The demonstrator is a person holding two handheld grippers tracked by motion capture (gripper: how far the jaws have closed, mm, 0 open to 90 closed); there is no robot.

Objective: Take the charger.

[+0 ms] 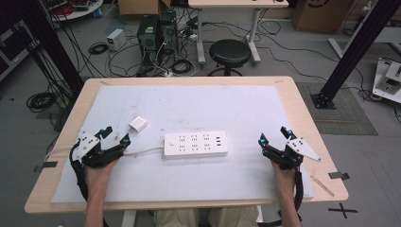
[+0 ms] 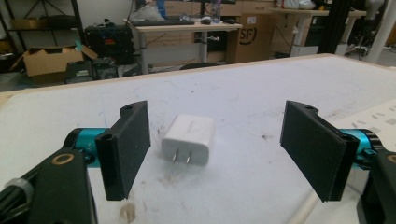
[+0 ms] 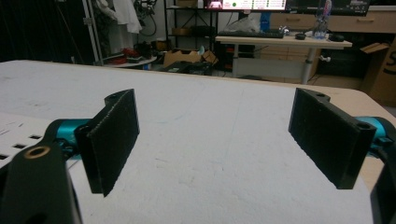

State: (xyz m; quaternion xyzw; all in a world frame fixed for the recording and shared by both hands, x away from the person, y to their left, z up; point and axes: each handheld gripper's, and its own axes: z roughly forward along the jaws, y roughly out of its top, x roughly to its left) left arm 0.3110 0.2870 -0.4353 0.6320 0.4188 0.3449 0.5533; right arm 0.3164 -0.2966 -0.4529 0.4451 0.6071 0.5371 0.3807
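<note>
A white power strip (image 1: 196,144) lies in the middle of the pale mat, its cord (image 1: 142,152) running left; a corner of it shows in the right gripper view (image 3: 16,133) and in the left gripper view (image 2: 378,119). A small white plug adapter (image 1: 138,124) rests left of the strip, prongs toward the camera in the left gripper view (image 2: 188,139). My left gripper (image 1: 115,134) sits just short of the adapter, open, with the adapter ahead between the jaws' lines (image 2: 217,149). My right gripper (image 1: 274,135) rests right of the strip, open, nothing between its jaws (image 3: 215,140).
The wooden table (image 1: 302,109) carries a pale mat (image 1: 227,104). Beyond the far edge stand a black stool (image 1: 230,53), computer cases (image 1: 156,30) and tangled floor cables. A black frame post (image 1: 352,52) rises at the right.
</note>
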